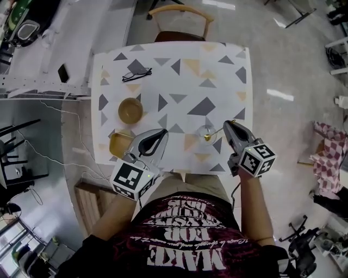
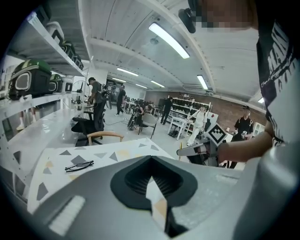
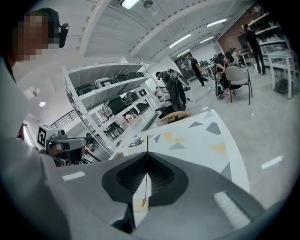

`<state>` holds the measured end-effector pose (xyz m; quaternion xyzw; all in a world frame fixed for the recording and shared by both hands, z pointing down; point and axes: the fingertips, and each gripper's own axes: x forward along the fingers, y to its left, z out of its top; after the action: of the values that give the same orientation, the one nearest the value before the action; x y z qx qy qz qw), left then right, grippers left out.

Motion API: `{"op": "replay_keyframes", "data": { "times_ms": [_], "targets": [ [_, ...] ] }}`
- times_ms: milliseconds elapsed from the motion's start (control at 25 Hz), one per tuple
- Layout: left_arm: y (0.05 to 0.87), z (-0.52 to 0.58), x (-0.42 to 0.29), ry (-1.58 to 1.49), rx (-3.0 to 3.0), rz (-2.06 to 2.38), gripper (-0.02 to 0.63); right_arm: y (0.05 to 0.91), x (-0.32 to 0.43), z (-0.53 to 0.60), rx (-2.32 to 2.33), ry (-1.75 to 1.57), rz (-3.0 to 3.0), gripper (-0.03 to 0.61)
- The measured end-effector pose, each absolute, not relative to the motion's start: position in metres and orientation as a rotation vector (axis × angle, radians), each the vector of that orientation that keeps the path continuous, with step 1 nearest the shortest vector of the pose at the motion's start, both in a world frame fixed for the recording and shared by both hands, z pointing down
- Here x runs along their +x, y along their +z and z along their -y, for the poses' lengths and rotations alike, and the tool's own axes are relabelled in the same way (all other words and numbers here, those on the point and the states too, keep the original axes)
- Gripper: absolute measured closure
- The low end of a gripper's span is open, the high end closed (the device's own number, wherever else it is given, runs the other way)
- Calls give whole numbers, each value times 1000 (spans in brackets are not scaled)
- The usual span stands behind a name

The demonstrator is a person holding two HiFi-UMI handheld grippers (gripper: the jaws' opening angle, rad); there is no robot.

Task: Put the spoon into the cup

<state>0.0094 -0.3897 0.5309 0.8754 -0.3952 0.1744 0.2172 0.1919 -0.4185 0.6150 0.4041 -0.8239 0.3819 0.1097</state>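
Spreading across the head view, the white surface with its grey and tan triangles carried everything, and a wooden chair stood at its far edge. The left gripper hovered over the near edge just beside a yellowish container. In its own view its tongs were drawn together with nothing between them. The right gripper sat to the right, well apart from the left. Its tongs were pinched tight on the thin handle of the gold spoon. A tan bowl rested farther in on the left side. The clear cup stood just left of the right gripper. Black glasses lay toward the far left corner. The spoon reached from the right tongs to the cup, its bowl end at the cup's mouth; how deep it sat could not be told.
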Motion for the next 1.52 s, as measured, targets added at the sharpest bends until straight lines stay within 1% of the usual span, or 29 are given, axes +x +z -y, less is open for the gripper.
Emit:
{"op": "replay_keyframes", "data": {
  "times_ms": [360,880,920,1000,1040,1080,1240,1320,1400,1520],
  "targets": [
    [544,377,6,512,2391,1095,614,644,177,410,1173,961,2382,549],
    [501,347,-6,491,2477,1108,614,666,179,397,1234,859,2269,536],
    [496,344,-9,485,2488,1111,614,666,180,396,1241,865,2251,516],
    [485,337,-14,474,2509,1118,614,663,183,391,1269,883,2231,440],
    [479,333,-17,467,2520,1122,614,660,186,387,1290,886,2222,412],
    [474,328,-20,459,2531,1125,614,656,189,381,1312,880,2210,405],
    [455,311,-34,422,2573,1137,614,637,197,354,1385,833,2177,407],
    [450,307,-40,407,2588,1138,614,624,195,342,1406,795,2192,418],
    [445,303,-43,398,2606,1136,614,610,193,330,1426,744,2213,463],
    [434,298,-47,358,2625,1150,614,585,193,315,1486,687,2247,506]
  ]
}}
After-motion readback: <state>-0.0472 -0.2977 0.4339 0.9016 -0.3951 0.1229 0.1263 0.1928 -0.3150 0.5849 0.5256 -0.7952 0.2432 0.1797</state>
